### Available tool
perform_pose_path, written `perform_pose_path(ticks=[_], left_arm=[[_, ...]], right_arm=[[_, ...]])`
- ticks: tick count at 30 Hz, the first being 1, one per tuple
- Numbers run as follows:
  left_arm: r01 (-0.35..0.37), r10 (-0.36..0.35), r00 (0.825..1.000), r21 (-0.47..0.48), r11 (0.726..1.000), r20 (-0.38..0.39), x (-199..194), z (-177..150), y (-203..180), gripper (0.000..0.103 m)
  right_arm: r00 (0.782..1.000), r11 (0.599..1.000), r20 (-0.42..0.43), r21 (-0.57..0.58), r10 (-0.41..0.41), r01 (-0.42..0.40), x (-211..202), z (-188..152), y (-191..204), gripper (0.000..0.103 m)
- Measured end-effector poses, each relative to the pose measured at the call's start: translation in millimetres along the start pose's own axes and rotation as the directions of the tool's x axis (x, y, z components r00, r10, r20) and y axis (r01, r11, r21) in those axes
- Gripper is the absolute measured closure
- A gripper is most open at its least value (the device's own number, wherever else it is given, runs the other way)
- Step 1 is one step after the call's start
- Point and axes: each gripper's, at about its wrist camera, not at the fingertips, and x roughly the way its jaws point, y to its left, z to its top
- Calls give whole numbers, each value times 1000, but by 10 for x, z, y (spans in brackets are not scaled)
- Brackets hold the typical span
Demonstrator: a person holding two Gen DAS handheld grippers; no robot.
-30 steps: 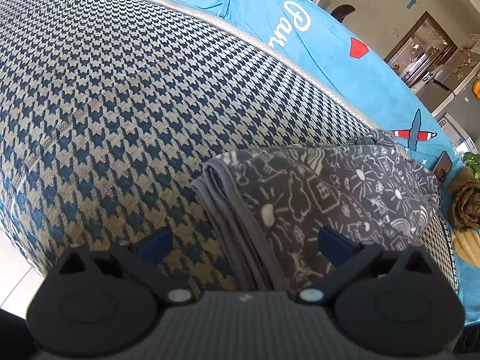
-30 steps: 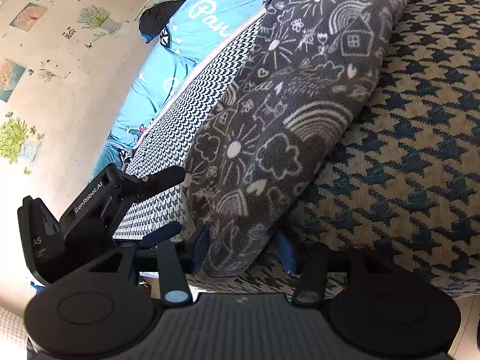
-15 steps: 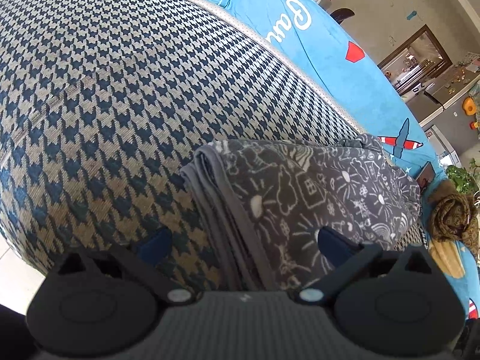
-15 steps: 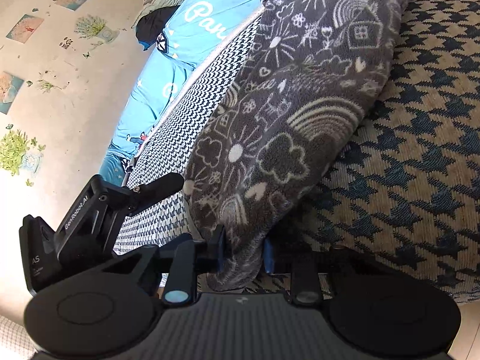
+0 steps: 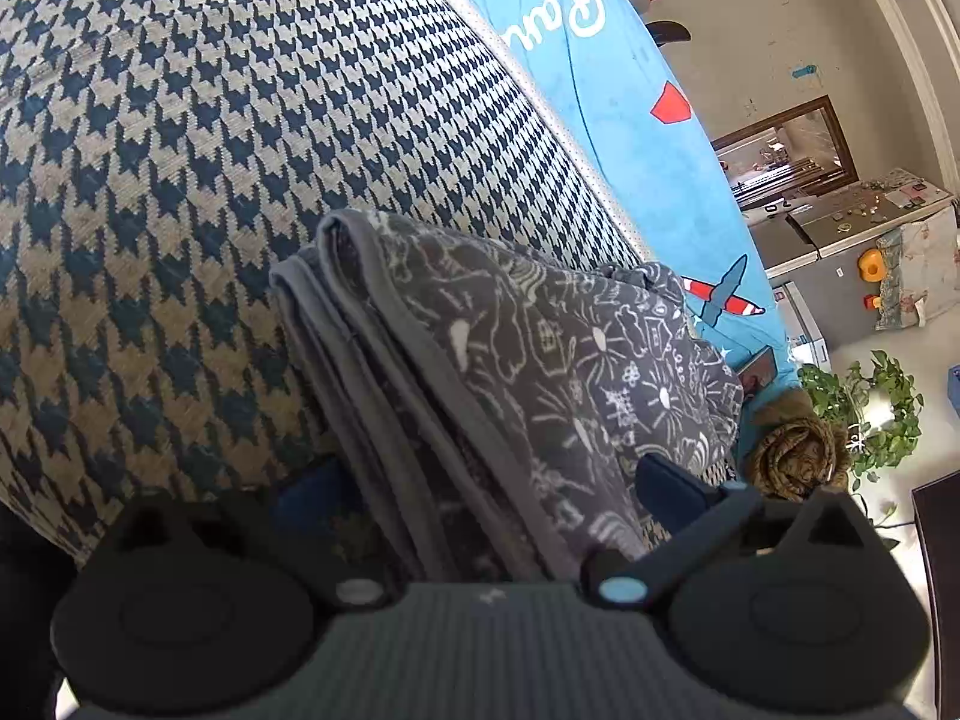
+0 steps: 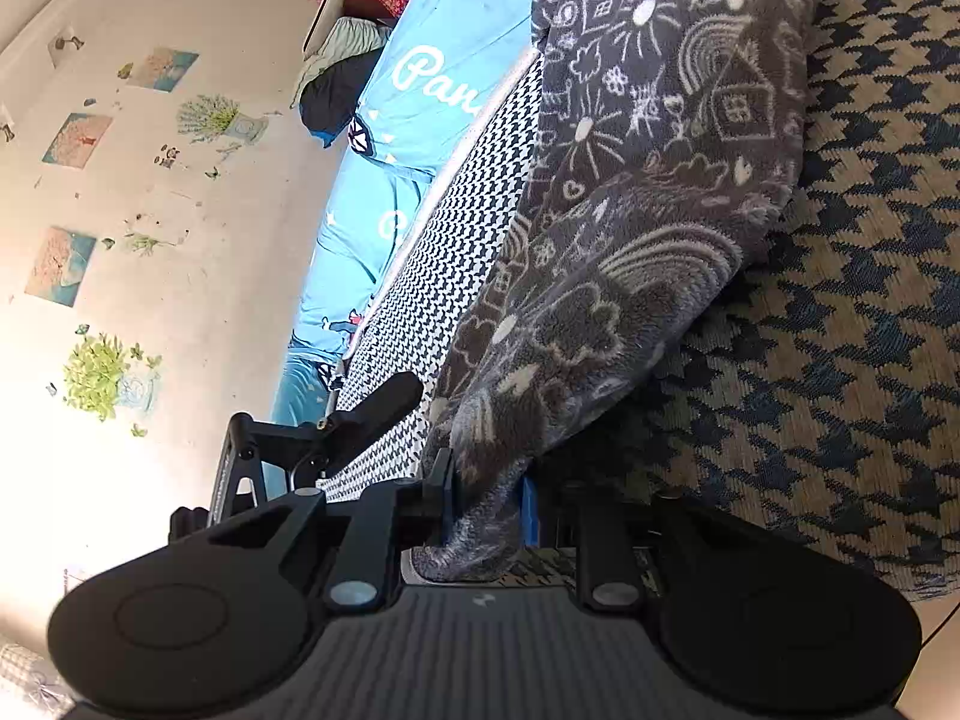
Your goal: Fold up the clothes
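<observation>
A folded dark grey garment [image 5: 540, 348] with white doodle prints lies on a houndstooth cushion [image 5: 180, 150]. In the left wrist view my left gripper [image 5: 492, 486] stands open, its blue pads [image 5: 672, 480] wide apart on either side of the garment's layered edge. In the right wrist view the same garment [image 6: 648, 168] stretches away from me, and my right gripper [image 6: 487, 507] is shut on its near fuzzy end. The left gripper's body [image 6: 300, 456] shows at the garment's far side, its fingertips hidden behind the cloth.
A bright blue sheet [image 5: 612, 90] with white lettering lies beyond the cushion. A brown bundled cloth [image 5: 792, 450] and a potted plant [image 5: 870, 408] sit to the right. A wall with flower stickers [image 6: 120, 210] and a dark pile [image 6: 336, 90] are on the left.
My right gripper's fingers have drawn together and clamped the garment's end. The left gripper stayed open while its view swung and moved closer over the folded edge.
</observation>
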Motion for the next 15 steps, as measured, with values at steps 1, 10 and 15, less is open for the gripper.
perform_pose_path(ticks=[1, 10, 15], left_arm=[[5, -5, 1000, -7, 1000, 1, 31, 0, -10, 0], [28, -25, 997, -33, 999, 75, 213, 31, -65, 1], [7, -5, 995, -15, 1000, 104, 169, 44, -51, 21]], right_arm=[[1000, 1000, 2, 2, 4, -4, -5, 8, 4, 81], [1000, 1000, 0, -3, 3, -3, -7, 41, 11, 81], [998, 999, -25, -21, -49, 48, 61, 3, -12, 78]])
